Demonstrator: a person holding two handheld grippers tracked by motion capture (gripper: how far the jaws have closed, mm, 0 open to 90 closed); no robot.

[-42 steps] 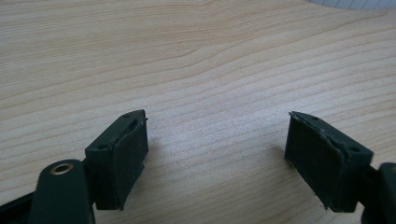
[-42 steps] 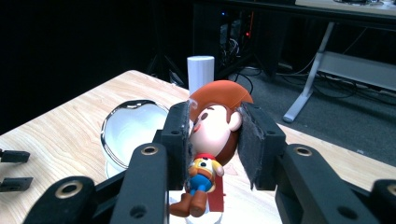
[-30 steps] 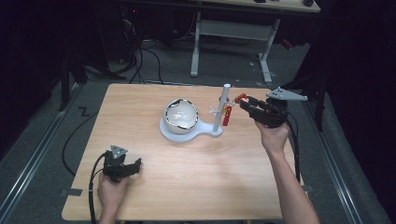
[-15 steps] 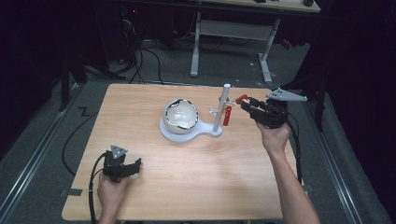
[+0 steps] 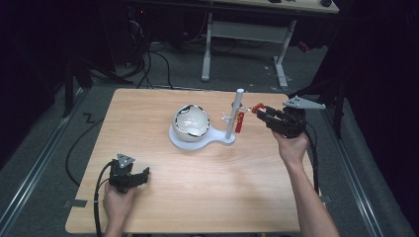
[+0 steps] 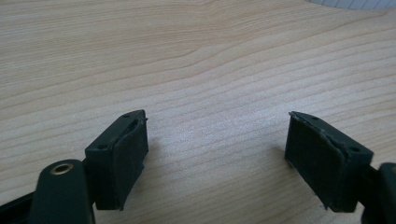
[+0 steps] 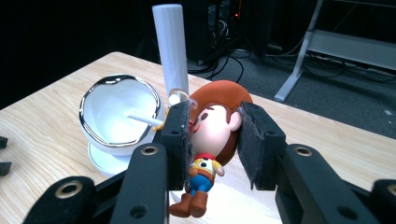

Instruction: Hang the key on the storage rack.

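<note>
- Between the pads of the right gripper [image 7: 214,140] sits a small cowboy figurine [image 7: 212,140]; both pads press on its head, so this gripper is clamped on the figurine.
- In the right gripper view the figurine hangs upright: brown hat behind the head, yellow shirt, blue trousers and brown boots below the pads, clear of the tabletop [image 7: 42,126].
- A metal ring at the top of the figurine lies against the white post [image 7: 171,46], close to a thin white peg [image 7: 142,118] that juts sideways from the post.
- In the high view the right gripper [image 5: 264,112] is held level beside the post [image 5: 236,111], with the figurine [image 5: 240,120] showing red next to it.
- The post rises from a white stand base [image 5: 217,139] near the middle of the tabletop [image 5: 207,192].
- A white bowl with a silver rim [image 5: 191,121] rests on the same base, just beside the post on the side away from the right gripper.
- The left gripper [image 5: 143,174] rests on the tabletop at the near left corner, well apart from the stand.
- In the left gripper view its jaws stand wide apart with bare wood grain between them; the left gripper [image 6: 215,154] holds nothing.
- A black cable [image 5: 101,197] trails from the left gripper toward the near edge.
</note>
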